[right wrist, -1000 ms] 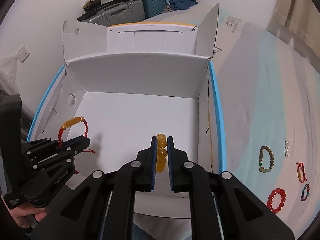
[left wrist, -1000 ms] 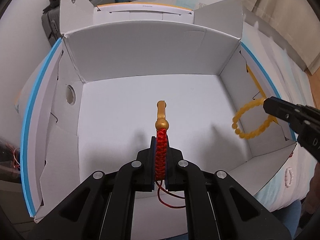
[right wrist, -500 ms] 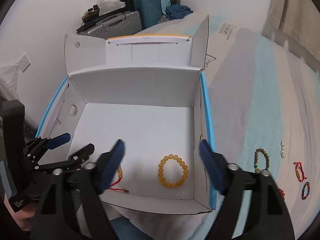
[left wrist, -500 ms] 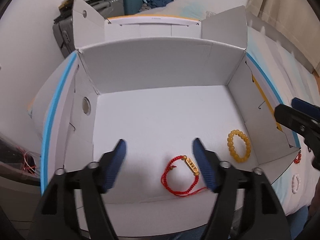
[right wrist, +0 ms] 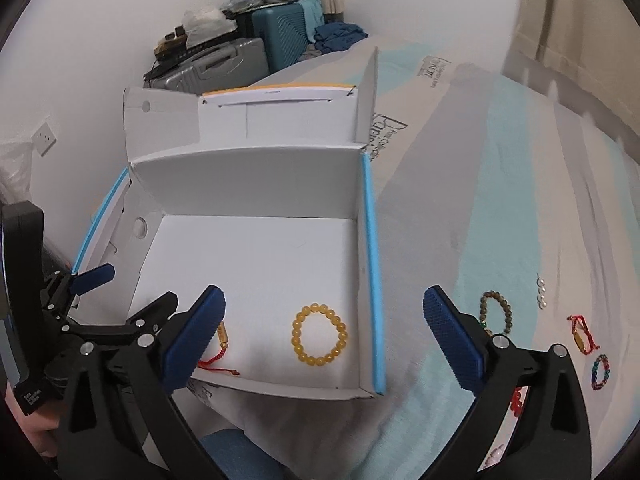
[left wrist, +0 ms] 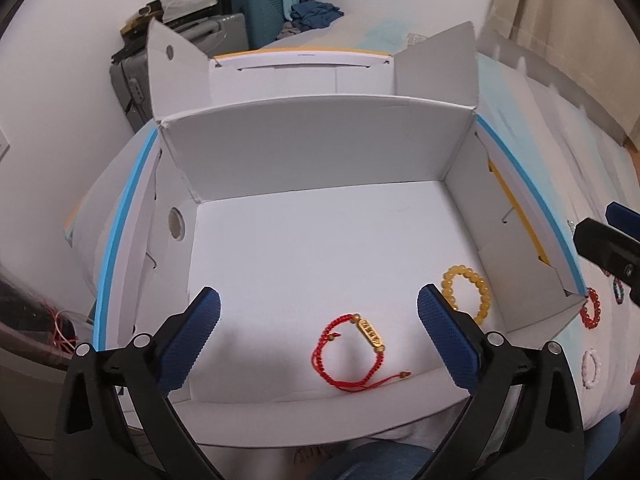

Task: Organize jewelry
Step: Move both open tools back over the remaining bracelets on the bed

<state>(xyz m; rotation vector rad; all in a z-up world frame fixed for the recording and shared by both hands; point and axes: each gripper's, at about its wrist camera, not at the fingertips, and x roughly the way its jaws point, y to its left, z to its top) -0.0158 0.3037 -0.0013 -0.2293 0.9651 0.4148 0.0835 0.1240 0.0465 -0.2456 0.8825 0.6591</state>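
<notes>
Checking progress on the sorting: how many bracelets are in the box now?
2: a red cord bracelet near the front edge of the box, and a yellow bead bracelet toward its front right corner.

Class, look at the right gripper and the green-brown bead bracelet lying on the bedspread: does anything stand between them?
Nothing visible does. The right gripper is open, and the green-brown bead bracelet lies in the open on the bedspread, outside the box's blue-edged wall.
</notes>
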